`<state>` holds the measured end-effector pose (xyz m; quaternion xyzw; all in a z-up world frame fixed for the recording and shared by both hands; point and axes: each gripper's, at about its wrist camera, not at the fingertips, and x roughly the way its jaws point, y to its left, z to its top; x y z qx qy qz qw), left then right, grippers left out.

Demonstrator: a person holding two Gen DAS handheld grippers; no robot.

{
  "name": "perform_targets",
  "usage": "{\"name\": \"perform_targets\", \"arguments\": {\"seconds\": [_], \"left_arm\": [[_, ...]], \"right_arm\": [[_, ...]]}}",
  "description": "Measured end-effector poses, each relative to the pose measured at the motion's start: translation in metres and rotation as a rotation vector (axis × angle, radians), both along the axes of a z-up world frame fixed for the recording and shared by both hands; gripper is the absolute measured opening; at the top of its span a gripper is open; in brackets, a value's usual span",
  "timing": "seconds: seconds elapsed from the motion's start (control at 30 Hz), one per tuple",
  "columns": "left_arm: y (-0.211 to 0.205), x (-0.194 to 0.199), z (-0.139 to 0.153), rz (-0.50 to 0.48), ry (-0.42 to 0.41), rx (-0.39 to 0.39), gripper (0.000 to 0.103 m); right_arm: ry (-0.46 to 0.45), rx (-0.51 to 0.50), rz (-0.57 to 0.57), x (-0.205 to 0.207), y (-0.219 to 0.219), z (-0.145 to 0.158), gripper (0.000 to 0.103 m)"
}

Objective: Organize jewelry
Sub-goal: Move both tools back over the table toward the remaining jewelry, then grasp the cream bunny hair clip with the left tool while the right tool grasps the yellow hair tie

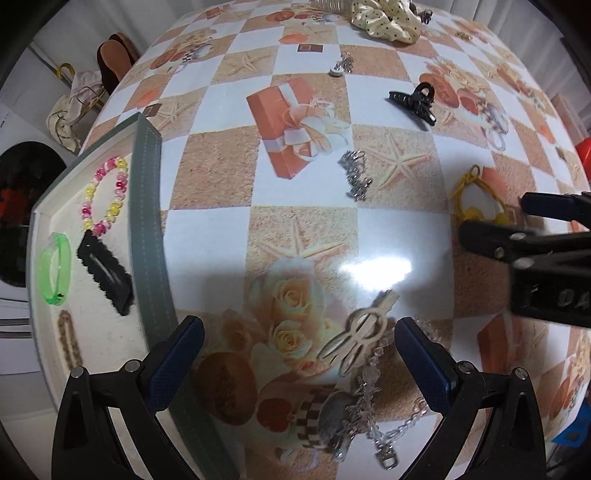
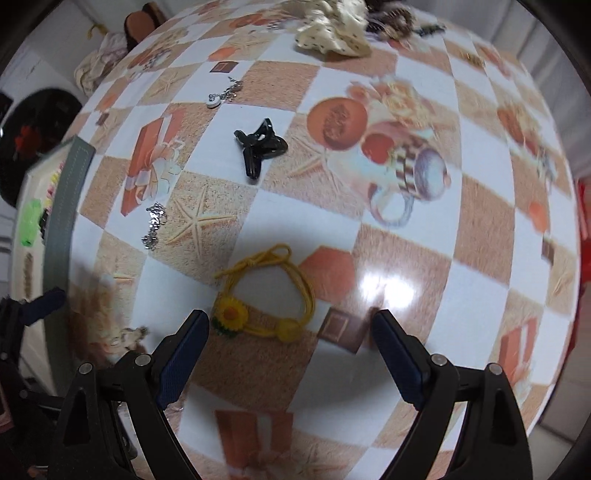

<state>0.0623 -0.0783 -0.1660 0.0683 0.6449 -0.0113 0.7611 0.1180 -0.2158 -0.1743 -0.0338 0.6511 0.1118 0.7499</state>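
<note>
My left gripper [image 1: 297, 325] points down at the table, open. A cream hair clip [image 1: 356, 332] and a clear bead chain [image 1: 369, 387] lie between its fingers, untouched. At the left a grey-rimmed tray [image 1: 147, 206] holds a pink and yellow bead bracelet [image 1: 105, 195], a green bangle [image 1: 55, 269], a black hair clip [image 1: 105, 273] and a brown braided clip [image 1: 70, 339]. My right gripper [image 2: 290, 317] is open just above a yellow hair tie [image 2: 266, 295] with a sunflower. It grips nothing.
On the checked tablecloth lie a black claw clip [image 1: 413, 101], a silver chain [image 1: 356, 175], a small silver piece with a white disc [image 1: 341, 66] and a cream dotted scrunchie [image 1: 384, 18] at the far edge. A bag [image 1: 70, 110] sits beyond the table's left edge.
</note>
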Motion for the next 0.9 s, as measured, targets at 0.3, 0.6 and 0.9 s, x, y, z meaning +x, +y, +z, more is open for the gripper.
{"name": "perform_targets", "arguments": {"seconds": [0.3,0.6,0.9], "left_arm": [[0.005,0.006,0.0,0.016,-0.014,-0.018,0.103],[0.026,0.022,0.0,0.048,-0.018,-0.033,0.103],[0.012,0.018,-0.005,-0.007,-0.003,-0.032,0.095]], "right_arm": [[-0.046,-0.062,0.027,0.001,0.008,-0.004,0.092],[-0.046,-0.041,0.0,-0.003,-0.009,-0.003,0.092],[-0.07,-0.066,0.022,-0.002,-0.003,-0.003,0.089]]}}
